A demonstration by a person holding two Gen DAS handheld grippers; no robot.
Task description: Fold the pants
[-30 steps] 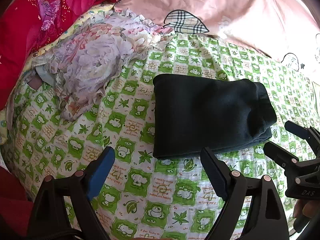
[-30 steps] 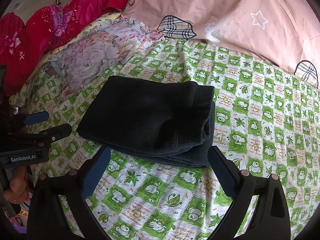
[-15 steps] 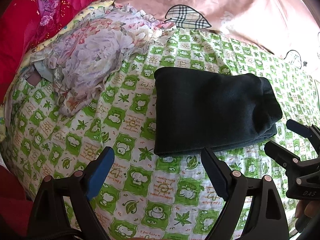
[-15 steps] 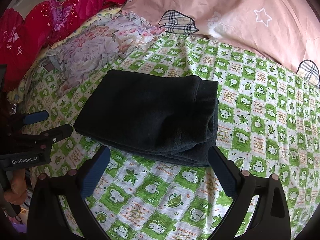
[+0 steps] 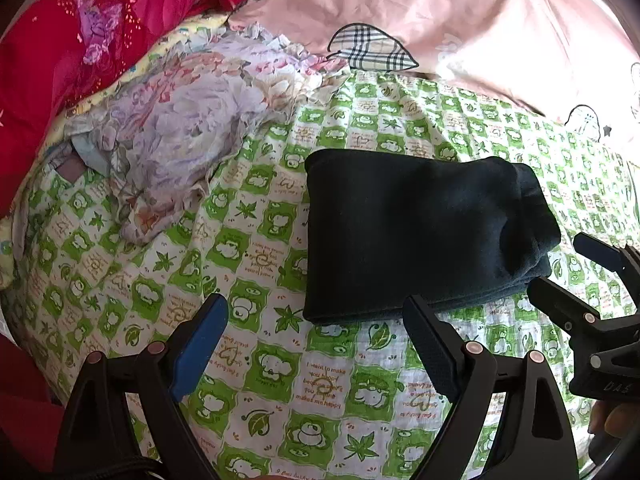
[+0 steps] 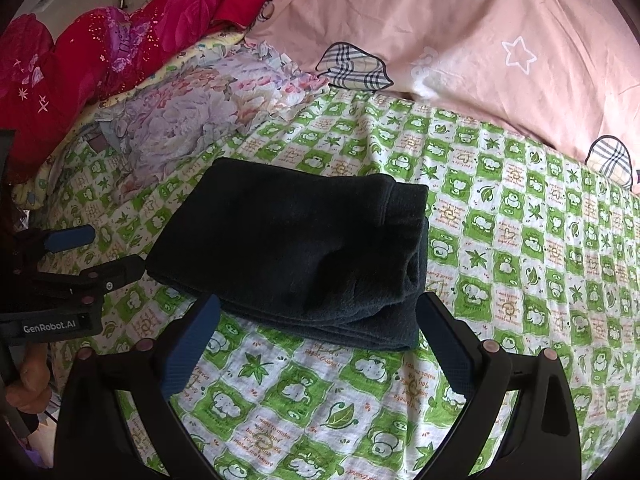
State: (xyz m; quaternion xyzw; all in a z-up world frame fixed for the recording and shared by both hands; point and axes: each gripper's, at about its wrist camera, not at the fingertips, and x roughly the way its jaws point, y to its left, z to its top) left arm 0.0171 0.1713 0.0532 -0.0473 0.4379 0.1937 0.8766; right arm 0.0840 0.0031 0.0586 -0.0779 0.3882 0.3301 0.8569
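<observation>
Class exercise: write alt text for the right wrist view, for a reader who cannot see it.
Dark folded pants lie in a neat stack on a green-and-white checked sheet, just beyond the open right gripper. The left gripper shows at the left edge.

Before you: green-and-white checked sheet (image 5: 256, 248) printed with cartoon animals and leaves, spread across bed. Behind it, pink duvet (image 6: 440, 28) with plaid leaf patches and white star outline. To your left, crumpled floral cloth (image 5: 180, 128) in lilac and pink, lying on sheet; beyond it, red sequinned fabric (image 6: 100, 52) heaped against wall.
</observation>
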